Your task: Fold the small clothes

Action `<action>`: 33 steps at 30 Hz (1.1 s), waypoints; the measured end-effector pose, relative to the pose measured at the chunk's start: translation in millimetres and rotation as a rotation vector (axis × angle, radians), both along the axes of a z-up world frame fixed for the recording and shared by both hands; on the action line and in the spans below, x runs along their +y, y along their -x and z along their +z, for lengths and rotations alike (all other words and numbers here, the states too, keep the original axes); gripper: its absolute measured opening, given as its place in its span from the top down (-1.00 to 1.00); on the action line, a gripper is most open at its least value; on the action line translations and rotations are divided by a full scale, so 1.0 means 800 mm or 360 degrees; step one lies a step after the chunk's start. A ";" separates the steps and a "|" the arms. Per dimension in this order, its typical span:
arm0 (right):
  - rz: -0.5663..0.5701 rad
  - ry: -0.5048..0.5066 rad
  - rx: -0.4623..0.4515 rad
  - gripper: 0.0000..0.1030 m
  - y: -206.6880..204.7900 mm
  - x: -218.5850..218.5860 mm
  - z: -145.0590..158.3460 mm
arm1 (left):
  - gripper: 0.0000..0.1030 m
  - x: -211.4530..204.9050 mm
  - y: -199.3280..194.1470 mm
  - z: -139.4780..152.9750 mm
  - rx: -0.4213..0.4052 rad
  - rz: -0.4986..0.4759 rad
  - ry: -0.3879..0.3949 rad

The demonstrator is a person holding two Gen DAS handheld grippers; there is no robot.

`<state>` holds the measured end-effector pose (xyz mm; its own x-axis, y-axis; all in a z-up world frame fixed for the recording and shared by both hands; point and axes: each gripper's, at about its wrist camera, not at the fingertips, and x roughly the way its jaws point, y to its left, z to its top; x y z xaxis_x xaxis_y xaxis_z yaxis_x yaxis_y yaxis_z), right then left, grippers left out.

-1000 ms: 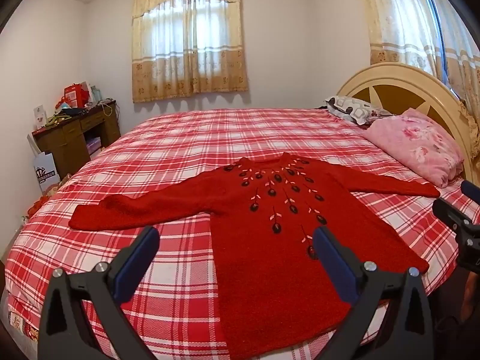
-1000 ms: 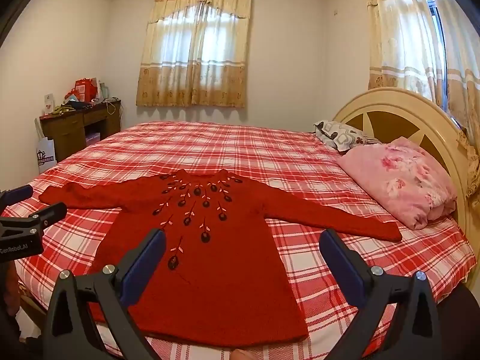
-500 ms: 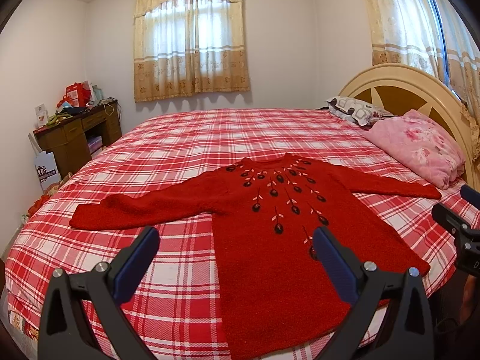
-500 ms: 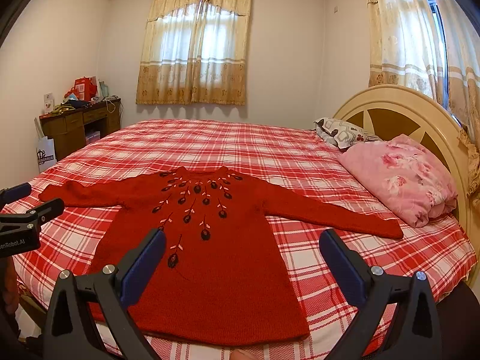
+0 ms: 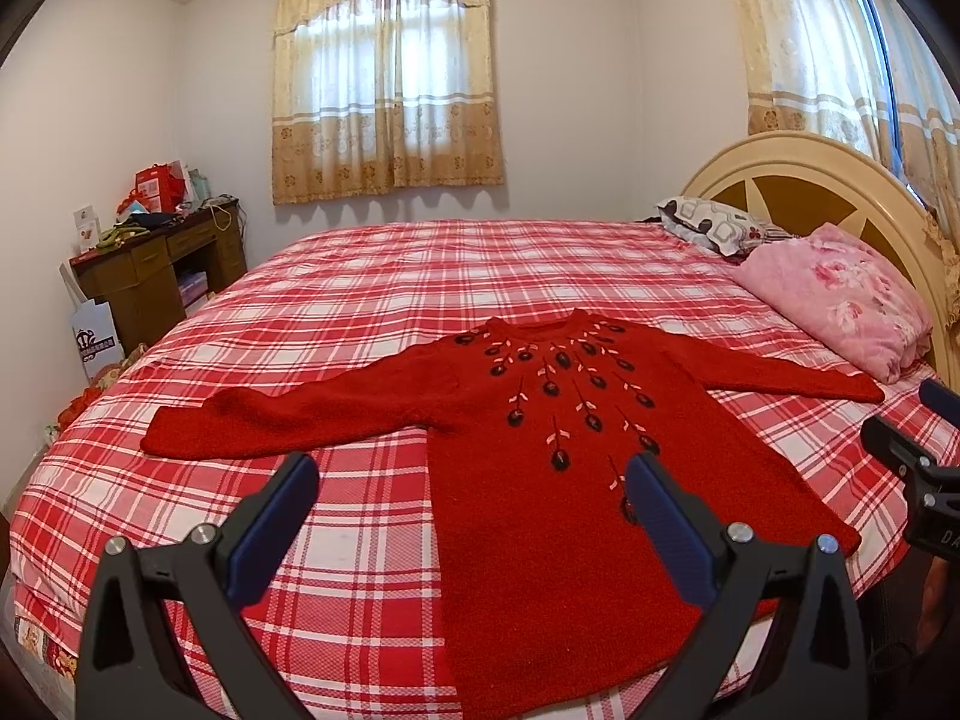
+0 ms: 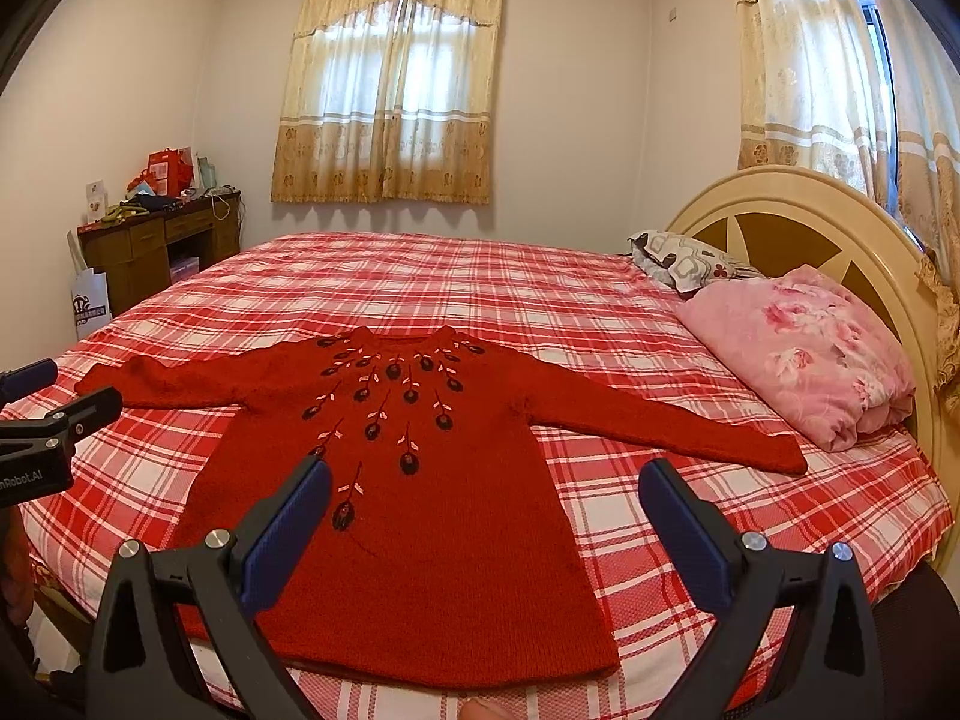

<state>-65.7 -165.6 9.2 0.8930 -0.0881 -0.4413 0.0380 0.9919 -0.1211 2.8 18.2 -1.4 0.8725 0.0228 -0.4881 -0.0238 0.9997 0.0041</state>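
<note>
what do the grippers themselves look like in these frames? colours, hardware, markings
Both match: the left gripper and right gripper have matte black angular frames with triangular cut-outs, silver round bolt heads, and flat dark blue finger pads. White lettering, partly cut off, shows on the left unit's side in the right wrist view. No cables or sleeves visible.

Soft daylight filters through the curtained window [image 5: 387, 69] on the far wall, leaving the room evenly bright with only faint shadows. Both views stay sharp, though fisheye distortion bows walls and darkens the corners.
</note>
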 end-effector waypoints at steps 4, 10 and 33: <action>0.0001 0.0002 0.0008 -0.98 0.000 0.001 -0.001 | -1.00 0.000 0.000 0.000 0.0002 0.0002 0.0002; 0.0004 0.0002 0.0016 -0.98 -0.001 0.001 -0.002 | -1.00 -0.003 0.000 0.000 0.0002 0.0003 0.0000; 0.0008 0.0008 0.0038 -0.98 -0.003 0.004 -0.007 | -1.00 -0.003 0.000 0.000 0.0007 0.0006 -0.0001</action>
<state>-63.1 -162.6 3.8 0.8827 -0.0858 -0.4620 0.0301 0.9915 -0.1267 2.5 16.0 -1.2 0.8704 0.0262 -0.4917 -0.0273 0.9996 0.0048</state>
